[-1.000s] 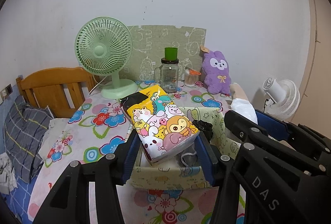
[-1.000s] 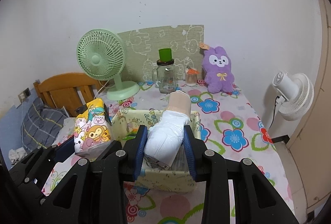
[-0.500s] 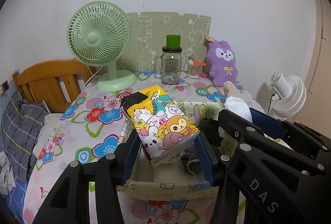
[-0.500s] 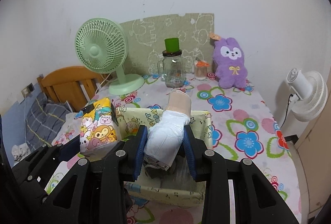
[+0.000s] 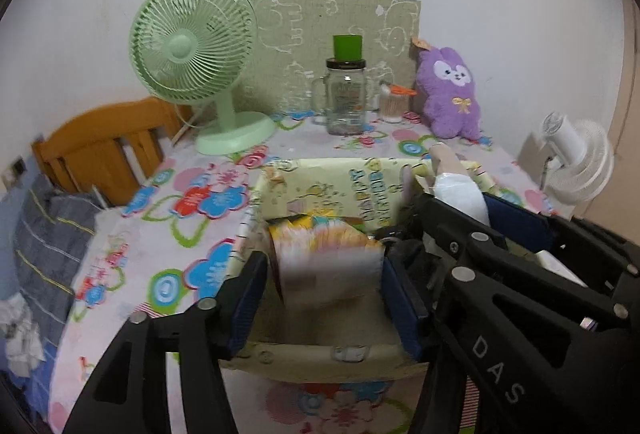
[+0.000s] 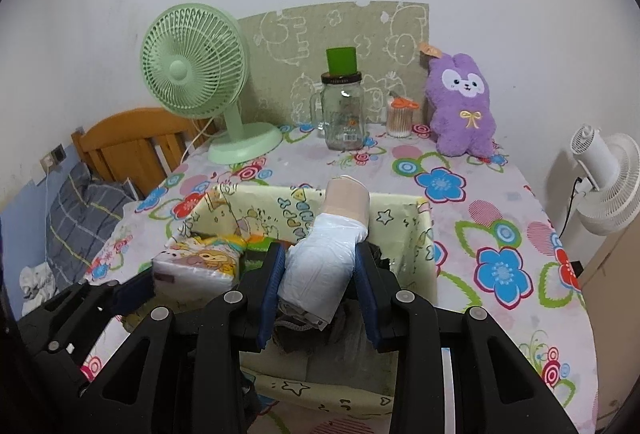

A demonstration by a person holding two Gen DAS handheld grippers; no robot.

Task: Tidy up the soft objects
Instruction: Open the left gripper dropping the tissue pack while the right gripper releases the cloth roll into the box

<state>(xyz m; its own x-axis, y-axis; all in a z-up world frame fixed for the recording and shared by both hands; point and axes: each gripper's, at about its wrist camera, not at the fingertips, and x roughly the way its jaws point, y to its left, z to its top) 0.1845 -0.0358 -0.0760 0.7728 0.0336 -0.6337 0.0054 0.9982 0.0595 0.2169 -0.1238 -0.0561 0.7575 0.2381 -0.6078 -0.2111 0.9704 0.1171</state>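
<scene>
My left gripper (image 5: 324,274) is shut on a cartoon-printed tissue pack (image 5: 326,258), tipped down inside the yellow fabric basket (image 5: 304,358). The pack also shows in the right wrist view (image 6: 200,266) at the basket's left side. My right gripper (image 6: 320,276) is shut on a white and beige soft roll (image 6: 328,250) held over the basket (image 6: 424,234). The roll also shows in the left wrist view (image 5: 456,185). Dark soft items (image 6: 344,326) lie in the basket's bottom.
On the flowered table (image 6: 500,234) stand a green fan (image 6: 196,73), a glass jar with green lid (image 6: 342,105), a small swab jar (image 6: 400,117) and a purple plush bunny (image 6: 460,105). A white fan (image 6: 604,181) stands right, a wooden headboard (image 6: 132,145) left.
My left gripper has lowered and tipped the tissue pack down into the basket. My right gripper with the roll has moved closer over the basket.
</scene>
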